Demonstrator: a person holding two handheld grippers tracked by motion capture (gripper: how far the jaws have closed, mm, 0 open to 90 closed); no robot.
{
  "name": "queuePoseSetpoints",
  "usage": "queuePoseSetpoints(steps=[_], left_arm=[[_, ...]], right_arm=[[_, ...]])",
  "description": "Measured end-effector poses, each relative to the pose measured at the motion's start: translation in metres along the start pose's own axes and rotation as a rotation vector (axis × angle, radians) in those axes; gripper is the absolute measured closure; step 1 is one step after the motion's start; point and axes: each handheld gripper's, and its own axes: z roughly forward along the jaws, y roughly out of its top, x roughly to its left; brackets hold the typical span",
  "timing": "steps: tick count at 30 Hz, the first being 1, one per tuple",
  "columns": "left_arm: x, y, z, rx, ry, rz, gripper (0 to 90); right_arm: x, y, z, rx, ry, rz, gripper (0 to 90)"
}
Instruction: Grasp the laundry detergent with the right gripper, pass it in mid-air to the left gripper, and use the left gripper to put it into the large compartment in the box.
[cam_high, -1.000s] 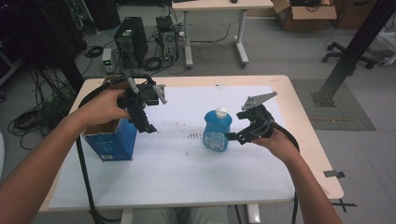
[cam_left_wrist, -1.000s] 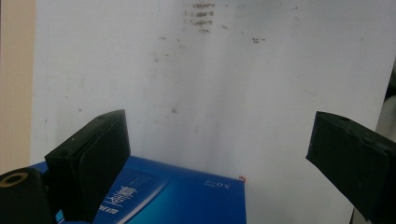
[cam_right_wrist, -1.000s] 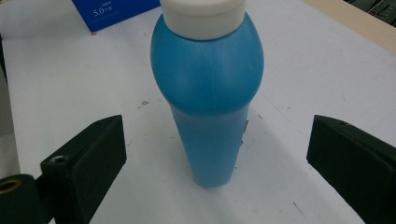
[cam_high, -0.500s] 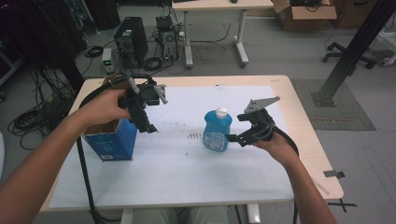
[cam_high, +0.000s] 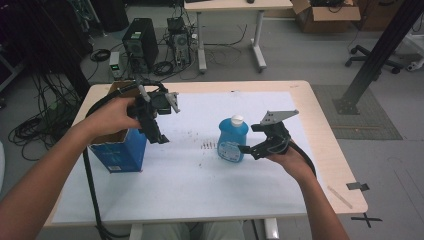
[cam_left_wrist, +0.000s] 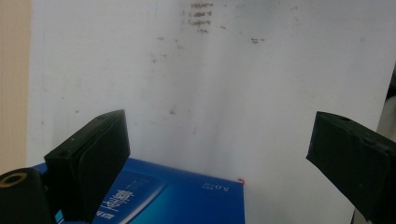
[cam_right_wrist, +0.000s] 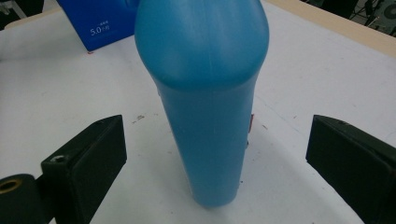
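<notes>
The translucent blue plastic bottle with a white cap (cam_high: 232, 139) has a flattened body that widens toward rounded shoulders and carries a label on its face. It stands upright near the middle of the white sheet covering the wooden table (cam_high: 320, 125), long axis vertical, cap pointing up. One bottle and one open-topped blue cardboard box (cam_high: 120, 152) are present; the box stands at the sheet's left side. The right gripper (cam_high: 250, 148) sits just beside the bottle, jaws spread wide with the bottle between them, untouched. The left gripper (cam_high: 160, 137) hangs over the box's edge, jaws spread, holding nothing.
</notes>
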Motion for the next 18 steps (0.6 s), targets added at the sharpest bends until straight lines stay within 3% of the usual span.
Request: queuePoseSetpoints(steps=[18], left_arm=[[0.002,-0.001,-0.001,-0.004,0.002,-0.005,6.0]], right_arm=[[0.002,-0.003,0.024,-0.034,0.02,-0.001,5.2]])
